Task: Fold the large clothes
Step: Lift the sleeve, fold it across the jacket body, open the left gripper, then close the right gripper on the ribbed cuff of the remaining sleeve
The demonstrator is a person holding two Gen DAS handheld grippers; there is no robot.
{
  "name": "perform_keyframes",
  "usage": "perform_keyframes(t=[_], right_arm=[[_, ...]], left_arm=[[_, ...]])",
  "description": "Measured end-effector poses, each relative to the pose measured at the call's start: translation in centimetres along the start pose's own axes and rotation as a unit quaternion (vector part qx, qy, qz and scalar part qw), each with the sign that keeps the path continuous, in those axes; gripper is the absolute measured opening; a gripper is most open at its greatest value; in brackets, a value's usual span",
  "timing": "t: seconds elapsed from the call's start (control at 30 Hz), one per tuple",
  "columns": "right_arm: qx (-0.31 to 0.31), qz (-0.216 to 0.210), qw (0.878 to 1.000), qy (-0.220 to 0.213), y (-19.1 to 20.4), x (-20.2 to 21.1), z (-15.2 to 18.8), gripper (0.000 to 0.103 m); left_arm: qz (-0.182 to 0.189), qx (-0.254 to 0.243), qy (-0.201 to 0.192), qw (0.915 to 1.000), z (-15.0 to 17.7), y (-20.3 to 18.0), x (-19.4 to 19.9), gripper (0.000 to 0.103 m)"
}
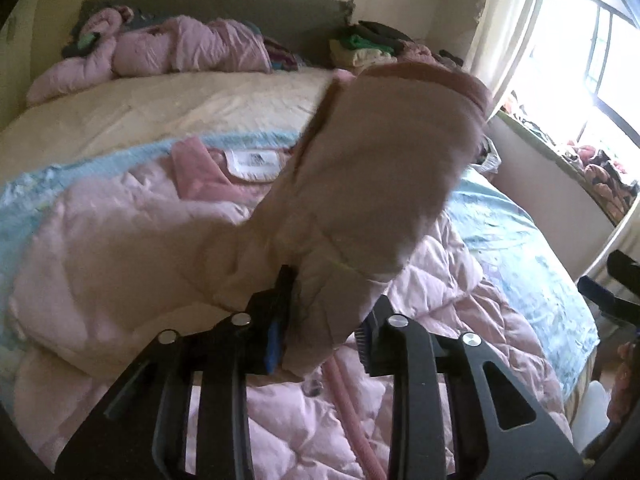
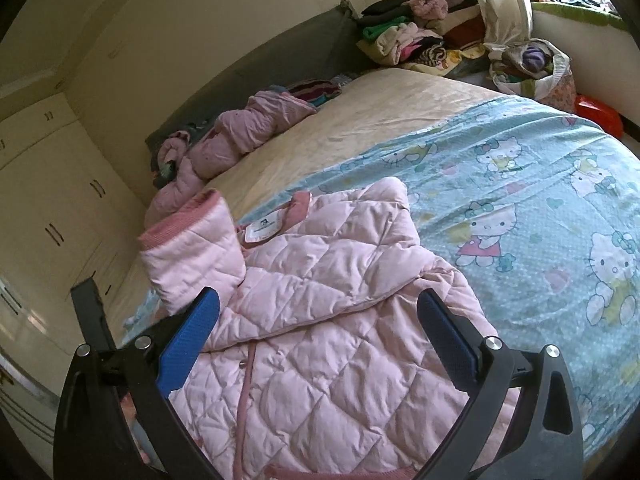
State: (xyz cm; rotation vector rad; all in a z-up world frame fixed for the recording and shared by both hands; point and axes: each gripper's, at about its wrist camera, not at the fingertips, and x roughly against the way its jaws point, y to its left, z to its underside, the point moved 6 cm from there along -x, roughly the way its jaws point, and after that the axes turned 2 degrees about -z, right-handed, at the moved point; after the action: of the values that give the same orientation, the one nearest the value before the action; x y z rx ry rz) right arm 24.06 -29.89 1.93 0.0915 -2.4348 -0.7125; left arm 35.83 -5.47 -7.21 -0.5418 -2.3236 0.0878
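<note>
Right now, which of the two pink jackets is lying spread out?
The near jacket on the blue sheet; the other lies bunched by the headboard.

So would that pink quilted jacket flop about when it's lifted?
Probably. The sleeve pinched in the left gripper bends and droops, so it is likely floppy. The puffy quilting on the pink quilted jacket suggests it is light for its size. It bunches, so it won't roll.
</note>
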Motion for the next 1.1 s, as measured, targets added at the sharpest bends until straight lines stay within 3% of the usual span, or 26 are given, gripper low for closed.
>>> perform_keyframes(t=[0.13,0.2,0.23,0.27,0.37,0.47,0.67,0.8,0.87,1.0,1.1], right_arm=[[-0.008,0.002,1.000,0.007,-0.4,-0.4,0.2,0.099],[-0.013,0.002,1.000,0.010,-0.5,-0.6,0.2,0.099],[-0.013,0.002,1.000,0.012,-0.6,-0.8,0.3,0.099],[-0.014,0.002,1.000,0.013,-0.6,-0.8,0.3,0.099],[-0.014,0.001,1.000,0.016,-0.6,-1.0,0.2,0.099],[-0.013,0.000,1.000,0.021,-0.5,-1.2,0.2,0.099],[0.010,-0.005,1.000,0.028,0.9,-1.8,-1.3,0.099],[0.015,-0.033,0.998,0.047,2.6,-3.4,-2.0,0.099],[0.019,-0.048,0.997,0.061,3.7,-4.7,-2.2,0.099],[0.010,-0.062,0.994,0.089,4.9,-7.6,-2.2,0.099],[-0.016,-0.076,0.990,0.114,5.0,-10.0,-1.8,0.099]], left_arm=[[-0.006,-0.009,0.018,0.9998,1.1,-0.3,-0.6,0.028],[-0.006,-0.012,0.023,0.9997,1.4,-0.6,-0.4,0.049],[0.004,-0.010,0.028,0.9996,1.7,-1.2,-0.3,0.071],[0.013,-0.005,0.033,0.9993,1.9,-1.4,-0.1,0.078],[0.014,-0.005,0.041,0.9991,2.2,-2.3,0.5,0.079],[0.005,-0.031,0.051,0.9982,2.4,-3.1,0.9,0.093],[0.044,-0.026,0.015,0.9986,0.6,-3.2,3.6,0.094],[0.007,0.008,-0.012,0.9999,-0.9,0.2,4.6,0.094],[-0.020,0.048,-0.024,0.9984,-1.5,3.4,5.1,0.094],[-0.066,0.150,-0.065,0.9843,-2.3,10.6,7.7,0.094],[-0.115,0.190,-0.079,0.9718,-2.2,15.1,9.1,0.094]])
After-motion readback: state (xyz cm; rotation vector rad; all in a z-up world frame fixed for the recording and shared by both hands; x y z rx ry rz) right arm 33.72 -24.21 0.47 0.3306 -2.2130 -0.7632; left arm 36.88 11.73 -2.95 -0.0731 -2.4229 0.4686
